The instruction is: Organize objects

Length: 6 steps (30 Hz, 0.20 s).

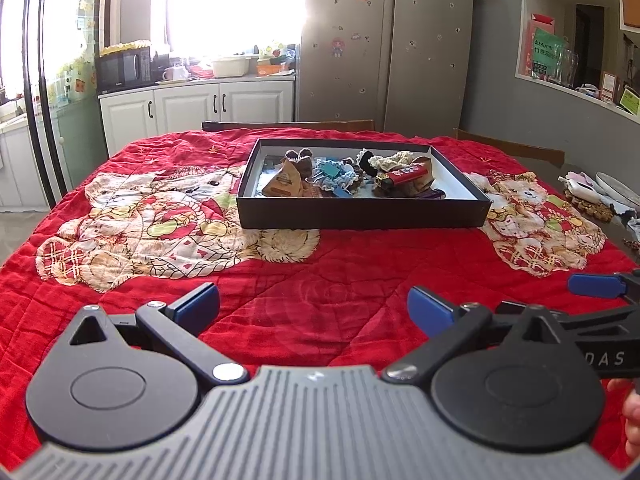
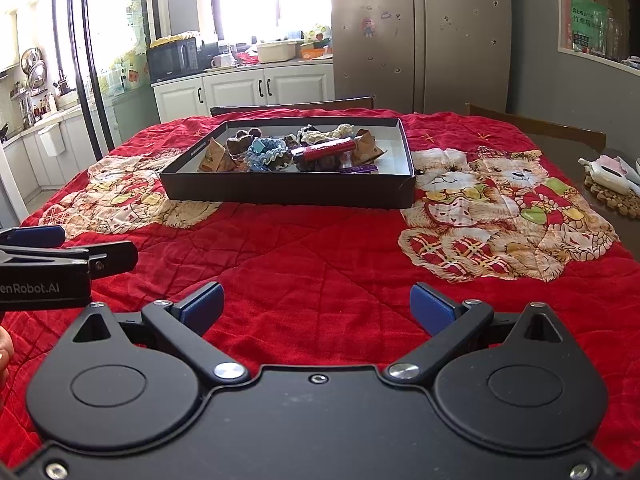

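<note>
A: Claw status?
B: Left claw [image 1: 313, 306] and right claw [image 2: 316, 306]: fingers spread, nothing held, both above the red quilt [image 2: 320, 264].
A: Item location?
B: Black tray [image 1: 360, 212], mid-counter, contains scrunchies [image 1: 340, 174], red tube [image 2: 328, 150] and paper packets [image 1: 284, 184].

The left gripper [image 2: 76, 256], seen at the left edge of the right wrist view, bears white lettering "enRobot.AI", its start cut off. The right gripper [image 1: 596, 285], at the right edge of the left wrist view, shows "DAS". The far green sign [image 1: 547, 50] carries characters, perhaps Chinese, too blurred to read.
</note>
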Motion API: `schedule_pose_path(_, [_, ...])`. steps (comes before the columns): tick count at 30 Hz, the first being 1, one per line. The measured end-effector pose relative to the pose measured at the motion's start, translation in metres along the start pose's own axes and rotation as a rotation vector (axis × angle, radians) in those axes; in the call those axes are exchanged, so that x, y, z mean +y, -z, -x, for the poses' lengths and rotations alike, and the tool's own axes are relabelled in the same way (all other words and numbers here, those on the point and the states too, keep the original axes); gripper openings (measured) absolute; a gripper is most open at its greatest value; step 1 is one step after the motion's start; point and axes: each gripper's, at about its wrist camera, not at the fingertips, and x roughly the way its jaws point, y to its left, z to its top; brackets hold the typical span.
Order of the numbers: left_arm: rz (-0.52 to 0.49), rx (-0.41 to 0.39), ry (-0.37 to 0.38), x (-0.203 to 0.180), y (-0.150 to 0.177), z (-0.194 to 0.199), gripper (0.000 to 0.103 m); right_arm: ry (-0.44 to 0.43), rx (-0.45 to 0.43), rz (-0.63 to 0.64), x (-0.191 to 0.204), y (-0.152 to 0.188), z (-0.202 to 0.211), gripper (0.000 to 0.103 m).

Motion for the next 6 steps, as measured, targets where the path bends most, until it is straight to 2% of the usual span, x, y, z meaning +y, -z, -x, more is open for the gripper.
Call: schedule_pose_path(6, [0.030,-0.006,0.039,0.0053,0.0017,-0.0029,0.103,-0.012,-0.005,-0.012,-0.0012,0.0019,0.0000,0.100])
